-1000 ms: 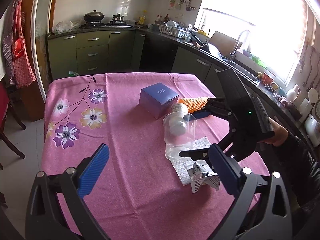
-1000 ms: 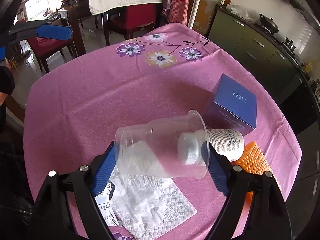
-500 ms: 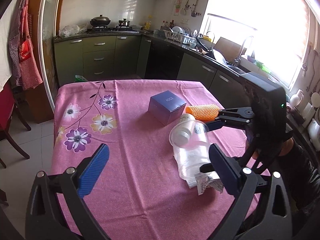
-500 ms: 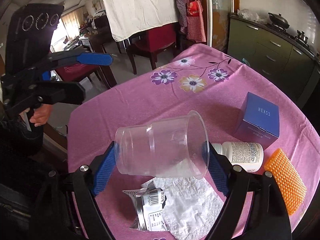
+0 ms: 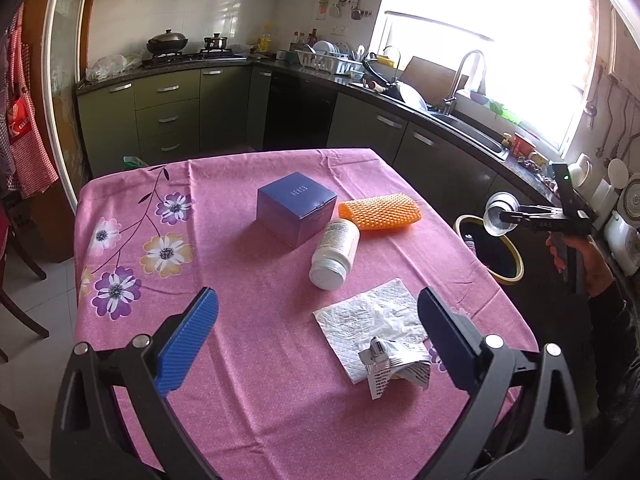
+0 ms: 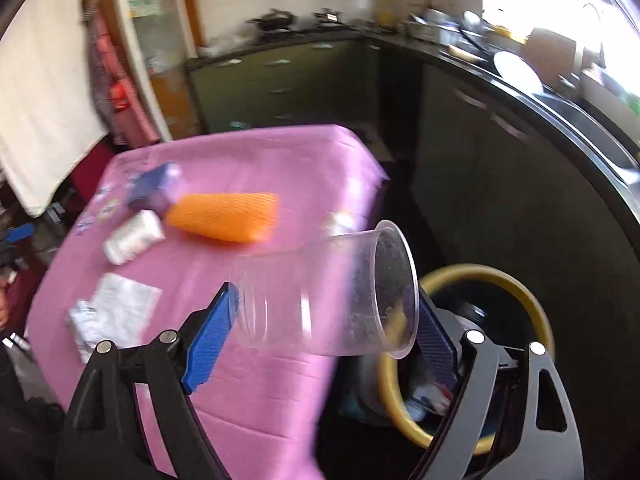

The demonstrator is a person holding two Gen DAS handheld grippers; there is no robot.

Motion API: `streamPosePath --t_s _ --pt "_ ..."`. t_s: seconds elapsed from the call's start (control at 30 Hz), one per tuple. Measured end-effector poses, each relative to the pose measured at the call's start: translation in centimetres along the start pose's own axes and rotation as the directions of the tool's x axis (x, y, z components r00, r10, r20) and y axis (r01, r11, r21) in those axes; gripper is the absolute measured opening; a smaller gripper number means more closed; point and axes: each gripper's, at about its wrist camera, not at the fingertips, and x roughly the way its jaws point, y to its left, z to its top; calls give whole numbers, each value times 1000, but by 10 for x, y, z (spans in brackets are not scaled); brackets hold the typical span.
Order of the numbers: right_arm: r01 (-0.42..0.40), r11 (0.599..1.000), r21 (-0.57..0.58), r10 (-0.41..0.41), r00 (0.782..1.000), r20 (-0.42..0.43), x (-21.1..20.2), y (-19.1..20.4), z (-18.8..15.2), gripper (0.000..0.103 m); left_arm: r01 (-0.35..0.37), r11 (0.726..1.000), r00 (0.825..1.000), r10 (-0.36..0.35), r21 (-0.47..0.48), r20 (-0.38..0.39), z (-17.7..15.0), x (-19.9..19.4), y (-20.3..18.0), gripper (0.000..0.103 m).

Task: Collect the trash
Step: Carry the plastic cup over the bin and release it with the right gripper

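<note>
Right now my right gripper (image 6: 324, 328) pinches a clear plastic cup (image 6: 324, 292) on its side, held past the table edge above the yellow-rimmed trash bin (image 6: 532, 304); the bin holds some scraps I can't identify through the blur. My left gripper (image 5: 316, 336) hangs wide open and empty over the pink tablecloth (image 5: 240, 360). On it lie a crumpled wrapper (image 5: 394, 366) on a paper napkin (image 5: 360, 320), a white bottle (image 5: 336, 254), an orange scrubber (image 5: 380, 212) and a blue box (image 5: 296, 208), leaving open cloth on the flowered side.
</note>
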Motion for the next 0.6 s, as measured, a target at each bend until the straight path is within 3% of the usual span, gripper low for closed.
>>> streamPosePath --t_s 0.07,0.2,0.33,0.47,0.6 --pt "93 992 85 -88 994 -63 18 -40 -9 83 4 1000 1000 -4 4 -7 0 4 -4 95" --pt "204 958 200 -177 974 -142 47 -94 -22 84 12 1000 1000 -11 24 -24 1 10 -14 95" --pt "264 928 262 -234 962 -138 55 -114 -29 94 11 999 999 -8 52 -49 2 18 -21 95" --pt "201 937 286 -185 979 -81 36 -97 -34 94 17 996 998 -12 86 -64 4 24 -28 95" --pt "131 963 234 -134 991 -1 8 -55 -40 94 17 993 997 -7 117 -82 9 36 -32 96"
